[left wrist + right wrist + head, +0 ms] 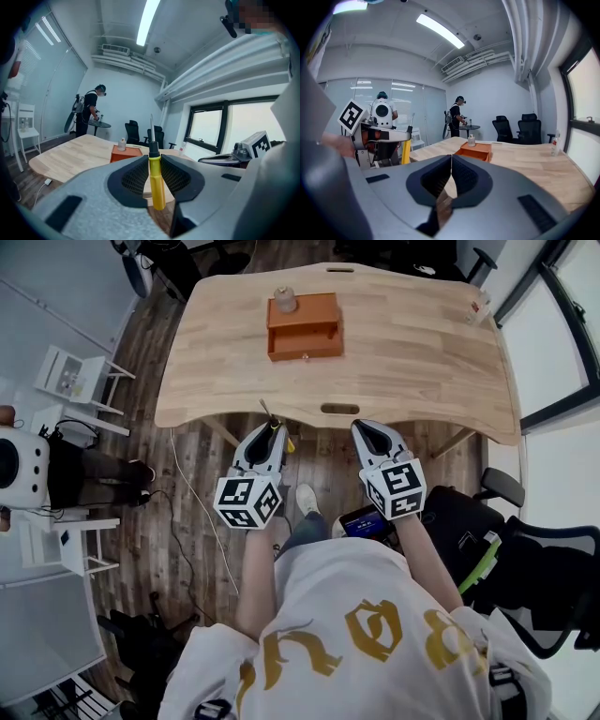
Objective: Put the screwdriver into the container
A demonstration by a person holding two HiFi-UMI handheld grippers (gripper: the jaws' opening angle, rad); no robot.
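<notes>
My left gripper (154, 161) is shut on a screwdriver (156, 183) with a yellow handle. It stands upright between the pads, its black collar and metal shaft pointing up. In the head view the left gripper (271, 431) hangs just in front of the table's near edge, with the shaft of the screwdriver (266, 412) poking past the tips. The orange container (303, 326), a box with an open drawer, sits on the far middle of the wooden table (412, 362). My right gripper (451, 161) is shut with nothing between its pads, and it hovers beside the left gripper (386, 136).
A small bottle (285, 299) stands on top of the container. Another bottle (479, 306) is at the table's far right corner. White chairs (75, 376) stand left of the table and a black office chair (534, 568) at my right. A person (91, 112) works at a distant round table.
</notes>
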